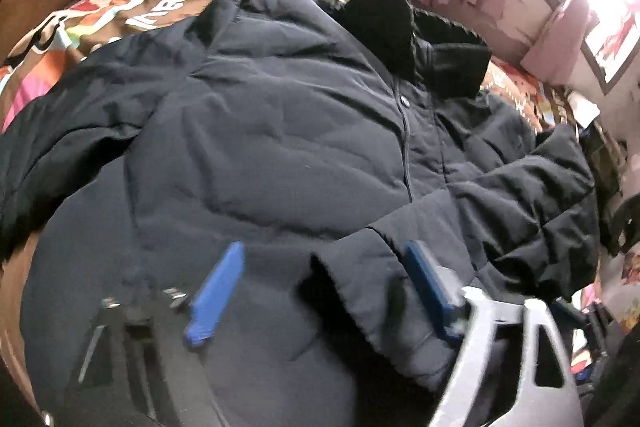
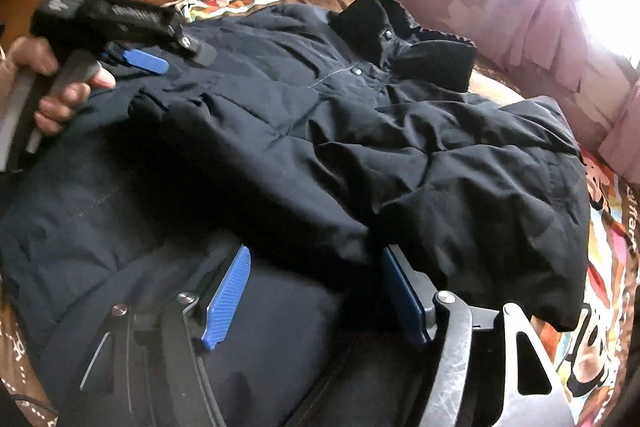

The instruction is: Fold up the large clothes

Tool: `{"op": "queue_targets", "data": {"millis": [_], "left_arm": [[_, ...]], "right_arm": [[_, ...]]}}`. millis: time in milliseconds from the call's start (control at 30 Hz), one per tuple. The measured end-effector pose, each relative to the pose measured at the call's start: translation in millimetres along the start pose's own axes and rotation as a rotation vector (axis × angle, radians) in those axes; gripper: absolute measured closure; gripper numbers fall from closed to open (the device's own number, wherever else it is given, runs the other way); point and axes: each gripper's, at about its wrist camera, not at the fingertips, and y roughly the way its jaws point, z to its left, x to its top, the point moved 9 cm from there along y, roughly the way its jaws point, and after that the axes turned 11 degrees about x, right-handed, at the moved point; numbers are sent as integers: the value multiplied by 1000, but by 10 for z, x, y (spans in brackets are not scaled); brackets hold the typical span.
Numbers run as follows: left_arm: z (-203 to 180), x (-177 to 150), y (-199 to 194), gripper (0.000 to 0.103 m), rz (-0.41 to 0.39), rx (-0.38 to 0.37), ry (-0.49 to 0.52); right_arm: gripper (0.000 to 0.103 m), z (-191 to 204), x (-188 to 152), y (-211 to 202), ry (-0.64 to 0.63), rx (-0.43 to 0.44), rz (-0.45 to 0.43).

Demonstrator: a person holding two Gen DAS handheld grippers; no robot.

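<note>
Both blue-padded two-finger grippers stand with jaws apart, gripping nothing, over a large dark navy padded jacket (image 1: pixel 280 131) spread front-up on a brown cartoon-print bed cover (image 1: pixel 132 3). Near the jacket's hem, the right gripper (image 2: pixel 316 295) has a folded-over sleeve cuff (image 2: pixel 360 247) lying loose between its pads. Beside the jacket's other sleeve, a hand (image 2: pixel 60 91) holds the left gripper (image 1: pixel 324 291).

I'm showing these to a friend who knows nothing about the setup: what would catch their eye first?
Most likely the big dark padded jacket spread over the middle of the bed, collar toward the far wall, one sleeve folded across its front. Next, the bright cartoon bedspread beneath it, and the blue-padded claw open over the jacket's near edge.
</note>
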Motion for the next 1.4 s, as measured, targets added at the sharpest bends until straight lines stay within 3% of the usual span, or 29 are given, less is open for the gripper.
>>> {"op": "queue_targets", "data": {"millis": [33, 100, 167, 233, 300, 567, 633, 867, 1067, 1400], "left_arm": [[-28, -16, 26, 47, 2, 3, 12], [-94, -45, 58, 72, 14, -7, 41], [-127, -64, 64, 78, 2, 24, 66], [-148, -69, 46, 92, -19, 42, 86], [-168, -60, -12, 97, -50, 56, 97], [-86, 169, -537, 100, -231, 132, 106], [-14, 205, -622, 100, -246, 142, 112], [463, 200, -733, 100, -239, 241, 97], [587, 117, -491, 100, -190, 287, 111], [675, 17, -179, 100, -141, 346, 142]], "right_arm": [[37, 3, 4, -37, 0, -4, -15], [37, 5, 23, -117, -11, -20, -45], [37, -18, 36, -186, -17, -43, -69], [35, -51, 54, -253, -12, -65, -98], [33, -96, 74, -322, 5, -79, -128], [23, -410, 164, -655, 113, -177, -255], [16, -512, 189, -711, 154, -188, -278], [14, -844, 199, -688, 327, -179, -295], [14, -914, 247, -292, 370, -178, -202], [11, -880, 163, 313, 301, -236, -21]]}}
